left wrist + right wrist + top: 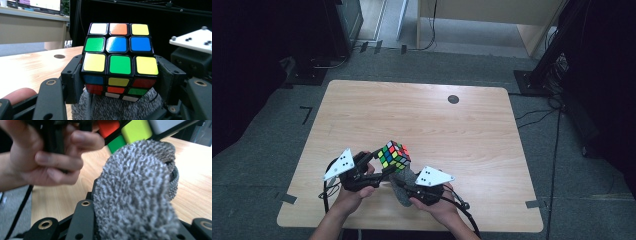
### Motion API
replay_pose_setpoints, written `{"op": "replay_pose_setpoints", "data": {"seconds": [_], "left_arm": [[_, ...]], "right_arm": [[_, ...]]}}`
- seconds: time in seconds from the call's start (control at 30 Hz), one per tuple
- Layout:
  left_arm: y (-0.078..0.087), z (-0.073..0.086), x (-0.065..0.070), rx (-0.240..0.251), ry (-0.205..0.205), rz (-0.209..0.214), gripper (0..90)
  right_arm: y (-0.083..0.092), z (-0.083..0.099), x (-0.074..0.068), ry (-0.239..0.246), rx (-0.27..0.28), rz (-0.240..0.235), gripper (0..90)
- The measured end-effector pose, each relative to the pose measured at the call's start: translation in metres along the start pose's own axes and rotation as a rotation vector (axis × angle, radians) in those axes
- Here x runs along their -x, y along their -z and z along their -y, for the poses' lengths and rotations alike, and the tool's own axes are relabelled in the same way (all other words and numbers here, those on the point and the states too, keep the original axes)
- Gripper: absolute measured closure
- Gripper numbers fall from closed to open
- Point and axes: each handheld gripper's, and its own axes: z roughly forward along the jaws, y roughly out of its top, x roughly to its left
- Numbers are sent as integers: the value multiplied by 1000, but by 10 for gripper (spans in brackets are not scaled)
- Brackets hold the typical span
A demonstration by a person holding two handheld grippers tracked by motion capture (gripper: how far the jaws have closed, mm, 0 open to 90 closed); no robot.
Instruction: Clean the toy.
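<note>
Puzzle cube (119, 62): a colourful cube with black edges, held up off the table near its front edge, just left of the middle in the high view. The face toward the left gripper's camera shows white, orange and yellow on top, green, blue, blue across the middle, and yellow, green, yellow below.

Left gripper (120, 80): its two black jaws sit against opposite sides of the cube's lower layers and pinch it between them. The cube is tilted a little in the grip.

Left hand (349, 192): wrapped around the gripper's handle, coming in from the bottom of the high view.

Grey cloth (137, 195): a nubbly, woolly grey rag bunched up in the right gripper. Its top pushes up against the underside of the cube.

Right gripper (404, 187): the jaws are pressed in on the cloth, which bulges out between and over them and hides the tips.

Right hand (434, 205): just right of the left one, angled toward the cube.

Table (472, 130): pale wood with a small dark round spot (453, 99) toward the far side.

Floor (257, 135): grey carpet with cables and bits of tape around the table.
</note>
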Motion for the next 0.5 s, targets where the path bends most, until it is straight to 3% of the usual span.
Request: {"op": "replay_pose_setpoints", "data": {"seconds": [0.1, 0.2, 0.23, 0.33, 0.5], "left_arm": [[0, -1, 0, 4, 3, 0, 337], [-1, 0, 1, -11, -7, 0, 337], [-2, 1, 1, -17, -9, 1, 337], [-4, 2, 3, -21, -10, 5, 337], [-2, 1, 1, -18, -7, 1, 337]], "right_arm": [[6, -3, 5, -9, 23, 41, 719], [19, -6, 19, -94, 108, 115, 718], [21, -6, 21, -103, 122, 125, 717], [19, -5, 19, -82, 109, 108, 712], [1, 1, 4, -15, 9, 15, 708]]}}
